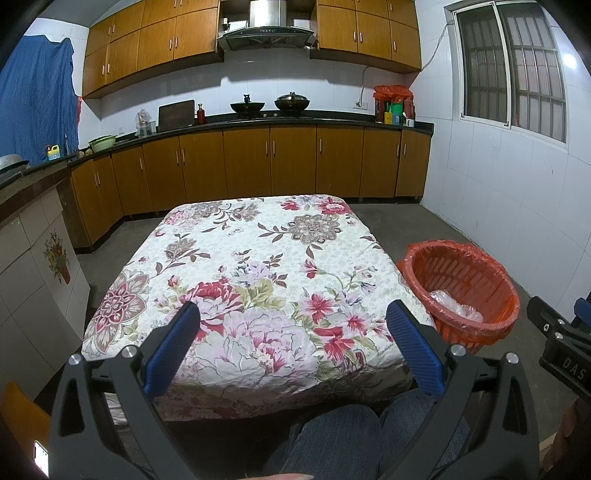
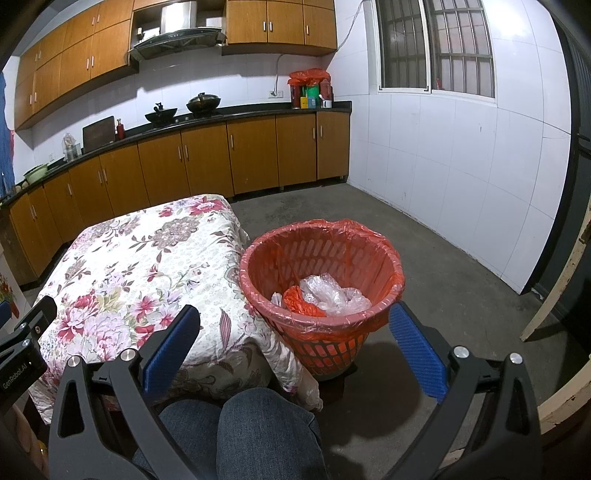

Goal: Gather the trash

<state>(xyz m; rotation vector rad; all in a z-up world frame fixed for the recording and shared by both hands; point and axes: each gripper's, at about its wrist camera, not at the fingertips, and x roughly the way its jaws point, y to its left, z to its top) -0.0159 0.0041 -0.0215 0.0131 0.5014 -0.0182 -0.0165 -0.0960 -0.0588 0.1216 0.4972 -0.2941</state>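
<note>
White-tiled walls [image 2: 424,147] enclosed a kitchen with a grey concrete floor [image 2: 424,251]. Brown wooden cabinets [image 1: 273,162] ran below a dark countertop [image 1: 295,121] and above it, flanking a steel range hood [image 1: 266,31]. A barred window [image 1: 511,70] showed darkness outside.

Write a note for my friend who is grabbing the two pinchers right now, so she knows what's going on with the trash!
Left gripper: open, holding nothing, above the near edge of the table.
Right gripper: open, holding nothing, above the near side of the bin.
Red bin: on the floor, at the table's right corner, lined with a red bag.
Done: clear crumpled plastic and a red scrap lie inside the bin.
Left: no trash shows on the flowered cloth or the visible floor; check spots the cameras miss.
</note>
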